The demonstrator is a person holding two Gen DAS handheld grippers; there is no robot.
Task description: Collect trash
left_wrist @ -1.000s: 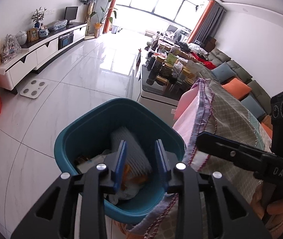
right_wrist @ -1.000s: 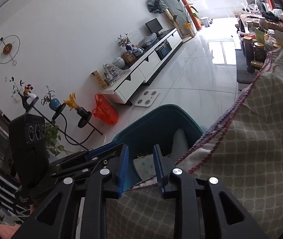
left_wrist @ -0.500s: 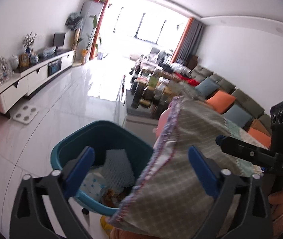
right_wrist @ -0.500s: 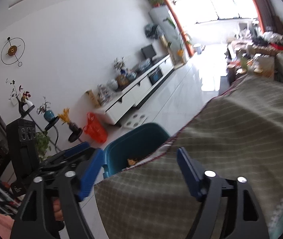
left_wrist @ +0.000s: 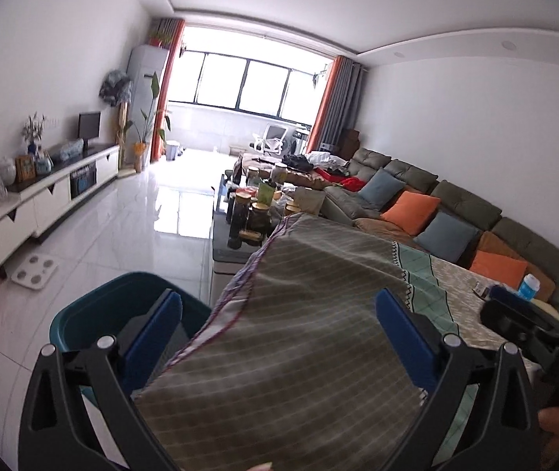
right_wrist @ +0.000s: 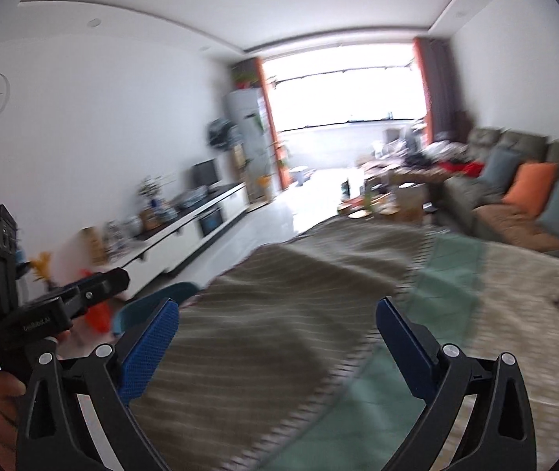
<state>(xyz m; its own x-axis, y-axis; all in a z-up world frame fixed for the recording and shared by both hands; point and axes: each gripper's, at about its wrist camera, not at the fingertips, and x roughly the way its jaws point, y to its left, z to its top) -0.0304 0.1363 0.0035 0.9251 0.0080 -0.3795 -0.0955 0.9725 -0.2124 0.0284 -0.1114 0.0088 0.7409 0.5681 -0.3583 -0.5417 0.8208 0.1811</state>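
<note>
While both grippers have just been spreading their jaws, the left gripper (left_wrist: 277, 325) and right gripper (right_wrist: 277, 333) stand wide apart over the folded-back tablecloth (left_wrist: 299, 353), gripping nothing. Only the sharp left view shows the teal trash bin (left_wrist: 94, 314) clearly beside the table; the blurred right view catches its rim (right_wrist: 153, 298).

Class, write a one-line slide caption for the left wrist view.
Open left gripper above a folded-back tablecloth, teal bin beside the table.
</note>
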